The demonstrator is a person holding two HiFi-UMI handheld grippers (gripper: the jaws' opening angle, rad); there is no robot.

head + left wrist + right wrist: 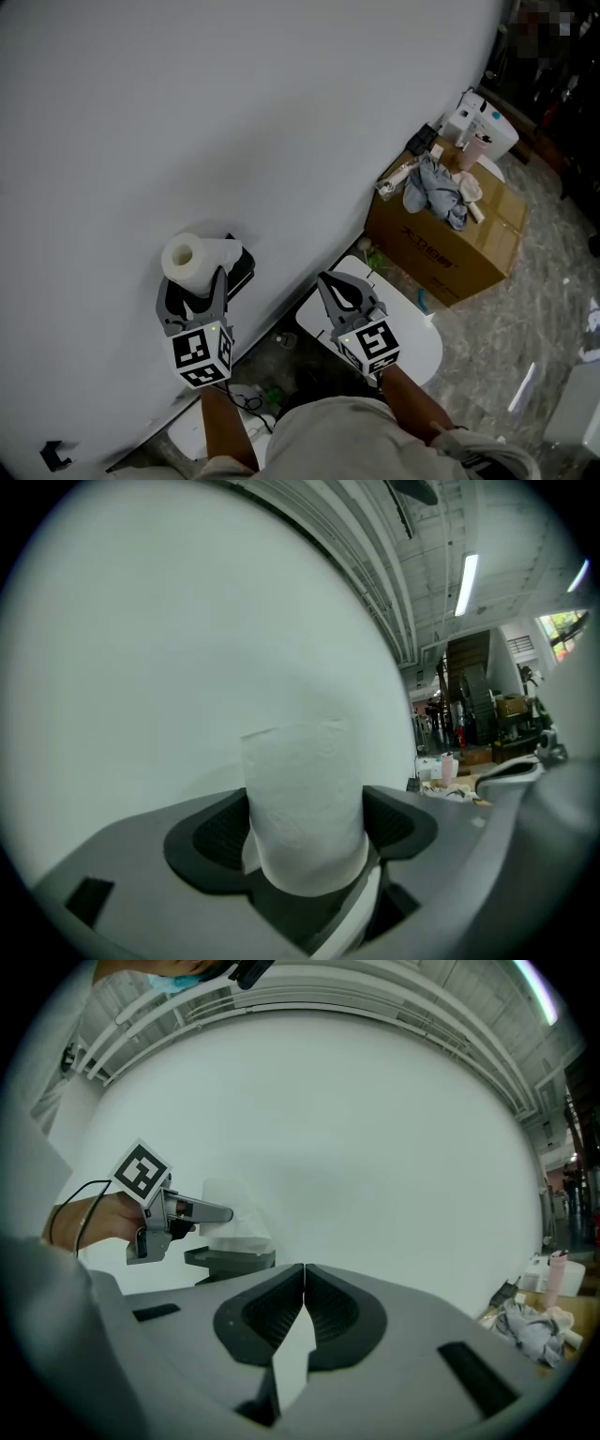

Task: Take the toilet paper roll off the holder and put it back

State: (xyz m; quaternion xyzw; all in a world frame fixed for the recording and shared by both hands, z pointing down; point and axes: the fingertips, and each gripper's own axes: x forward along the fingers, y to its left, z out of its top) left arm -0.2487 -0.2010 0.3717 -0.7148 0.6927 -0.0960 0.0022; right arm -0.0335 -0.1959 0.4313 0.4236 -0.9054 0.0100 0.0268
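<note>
A white toilet paper roll (190,259) is held against the white wall, with a loose sheet hanging toward the black holder (239,273) just to its right. My left gripper (194,280) is shut on the roll, one jaw on each side. In the left gripper view the roll (305,808) stands upright between the pads and fills the gap. My right gripper (326,279) hovers to the right of the holder, shut and empty, its pads touching (304,1271). The right gripper view shows the left gripper (159,1211), the roll (240,1229) and the holder's shelf (231,1258) below it.
A white toilet lid (412,342) lies below my right gripper. At the right, a cardboard box (441,246) by the wall carries a grey cloth (436,190), a pink cup (472,150) and a white appliance (487,127). Marble floor (525,319) extends to the right.
</note>
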